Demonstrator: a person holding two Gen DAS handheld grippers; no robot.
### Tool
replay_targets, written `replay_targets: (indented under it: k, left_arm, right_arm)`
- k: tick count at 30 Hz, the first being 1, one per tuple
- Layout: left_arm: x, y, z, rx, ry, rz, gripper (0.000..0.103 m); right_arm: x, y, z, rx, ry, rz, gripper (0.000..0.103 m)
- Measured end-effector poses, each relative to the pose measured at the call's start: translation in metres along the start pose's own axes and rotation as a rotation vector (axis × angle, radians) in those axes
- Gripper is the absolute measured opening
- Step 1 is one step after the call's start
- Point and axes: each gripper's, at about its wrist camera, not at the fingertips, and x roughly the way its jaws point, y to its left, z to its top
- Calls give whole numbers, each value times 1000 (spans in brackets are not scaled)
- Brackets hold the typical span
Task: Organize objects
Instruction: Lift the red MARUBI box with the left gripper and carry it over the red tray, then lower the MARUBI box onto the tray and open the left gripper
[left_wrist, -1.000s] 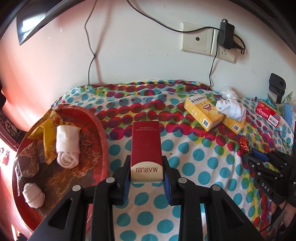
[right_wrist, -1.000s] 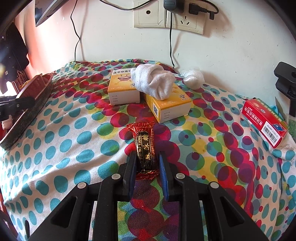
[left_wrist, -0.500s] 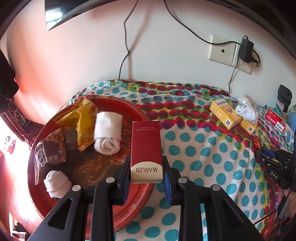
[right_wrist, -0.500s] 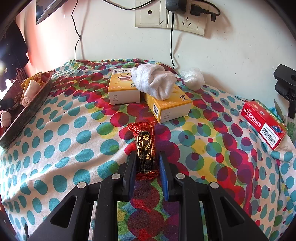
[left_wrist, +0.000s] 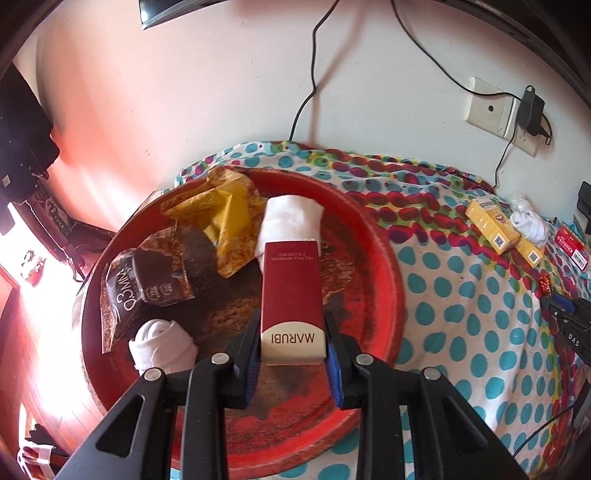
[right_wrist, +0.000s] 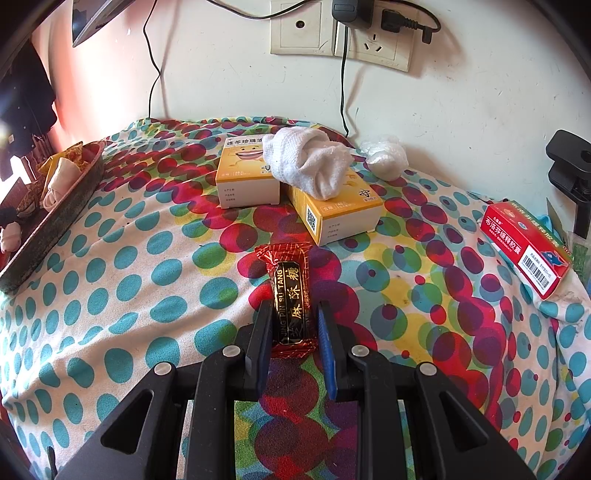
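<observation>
The round red tray (left_wrist: 384, 266) serves as the landmark; it sits at the left end of the dotted cloth (left_wrist: 461, 332) covering the desk. Inside the tray, at its left side, lie a dark brown snack packet (left_wrist: 144, 284) and, nearer the camera, a small rolled white sock (left_wrist: 162, 347). Toward the tray's far rim rests a yellow wrapper (left_wrist: 225, 218), and just right of it a larger rolled white sock (left_wrist: 291, 218).

The left tongs (left_wrist: 293, 347) hang over the tray's middle, clamped tight on the near end of a dark red MARUBI box (left_wrist: 290, 280), whose far end overlaps the larger sock in this view; I cannot tell whether the box touches the tray floor.

Well to the right of the tray, on the cloth, the right tongs (right_wrist: 293, 328) are closed on a red-and-black candy (right_wrist: 291, 291), gripping its lower half while it lies on the fabric. Beyond the candy, farther from the tray, two yellow boxes (right_wrist: 247, 177) stand side by side with a white sock (right_wrist: 306, 166) draped across them. A crumpled clear bag (right_wrist: 384, 158) sits right of those, against the wall. Farthest from the tray, a red medicine box (right_wrist: 524, 247) lies at the cloth's right edge.
</observation>
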Motion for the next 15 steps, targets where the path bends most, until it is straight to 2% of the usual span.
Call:
replay_targets:
  k: [15]
  left_arm:
    - [30, 37, -4, -38, 44, 41, 30]
  right_arm:
    - [1, 1, 0, -2, 0, -1, 22]
